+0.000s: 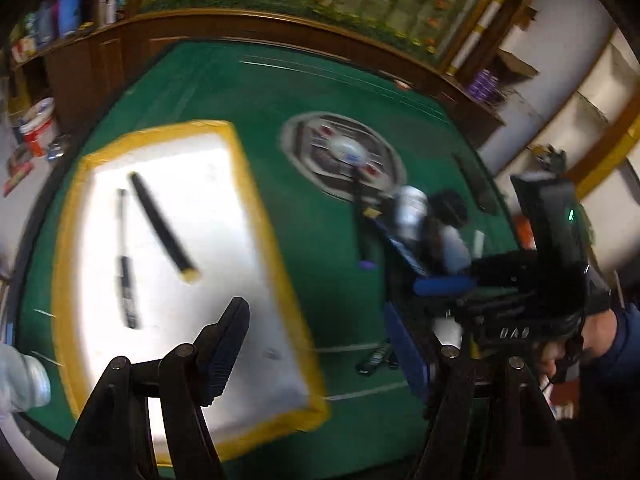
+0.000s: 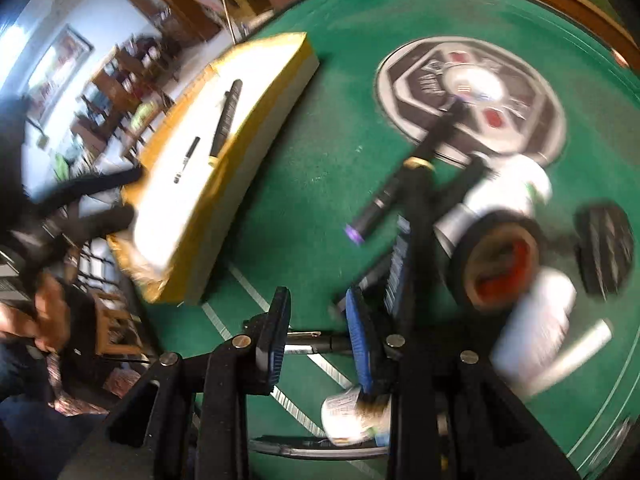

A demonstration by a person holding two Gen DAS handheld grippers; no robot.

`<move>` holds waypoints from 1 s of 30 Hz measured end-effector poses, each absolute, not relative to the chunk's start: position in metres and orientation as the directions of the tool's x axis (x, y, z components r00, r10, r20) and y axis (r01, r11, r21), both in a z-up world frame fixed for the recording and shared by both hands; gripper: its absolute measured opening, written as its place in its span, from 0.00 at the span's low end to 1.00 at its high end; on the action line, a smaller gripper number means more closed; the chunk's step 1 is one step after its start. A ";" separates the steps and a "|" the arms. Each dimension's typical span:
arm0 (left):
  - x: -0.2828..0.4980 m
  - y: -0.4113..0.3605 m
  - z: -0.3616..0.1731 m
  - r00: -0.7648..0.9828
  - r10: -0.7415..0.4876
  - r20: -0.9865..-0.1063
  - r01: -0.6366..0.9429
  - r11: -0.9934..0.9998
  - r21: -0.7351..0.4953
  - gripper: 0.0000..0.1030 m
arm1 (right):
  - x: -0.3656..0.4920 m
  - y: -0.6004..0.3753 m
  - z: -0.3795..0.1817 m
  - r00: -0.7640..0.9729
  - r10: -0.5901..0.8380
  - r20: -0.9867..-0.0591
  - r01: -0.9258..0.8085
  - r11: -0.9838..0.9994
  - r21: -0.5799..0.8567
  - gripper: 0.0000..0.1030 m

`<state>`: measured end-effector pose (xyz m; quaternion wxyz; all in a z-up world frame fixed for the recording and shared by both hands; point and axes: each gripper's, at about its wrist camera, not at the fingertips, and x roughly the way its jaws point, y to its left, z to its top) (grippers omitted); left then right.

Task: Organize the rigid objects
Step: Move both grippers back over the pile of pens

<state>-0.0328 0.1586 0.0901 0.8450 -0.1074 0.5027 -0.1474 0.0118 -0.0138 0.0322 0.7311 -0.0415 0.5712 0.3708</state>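
Note:
A white board with a yellow rim lies on the green table. On it rest a black-and-silver pen and a black stick with a yellow end. My left gripper hangs open over the board's near right edge with nothing between its fingers. To its right, my right gripper hovers near a heap of items, its jaws a little apart. A black pen shows through the gap, lying across it; the pads do not press on it.
The heap holds a purple-tipped black torch, white bottles, a black tape roll, a ribbed black piece and a keypad device. A round emblem marks the table. Wooden shelves stand behind.

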 end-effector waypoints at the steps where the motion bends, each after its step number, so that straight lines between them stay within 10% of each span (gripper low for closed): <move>1: -0.039 0.148 0.089 0.433 -0.381 -0.817 0.173 0.925 -0.339 0.71 | 0.005 -0.030 0.042 0.093 0.528 -0.844 -0.581 0.718 0.385 0.27; 16: -0.037 0.051 0.047 0.285 -0.380 -0.880 0.377 0.889 -0.261 0.71 | -0.053 -0.169 0.036 0.155 0.543 -0.825 -0.321 0.818 0.478 0.27; 23: -0.018 0.053 0.020 0.219 -0.299 -0.929 0.367 0.907 -0.205 0.71 | -0.065 -0.157 0.033 0.097 0.524 -0.846 -0.370 0.808 0.458 0.44; 30: -0.047 0.023 0.021 0.084 -0.494 -0.865 0.407 0.810 -0.423 0.70 | -0.066 -0.149 0.025 0.072 0.492 -0.868 -0.374 0.820 0.433 0.44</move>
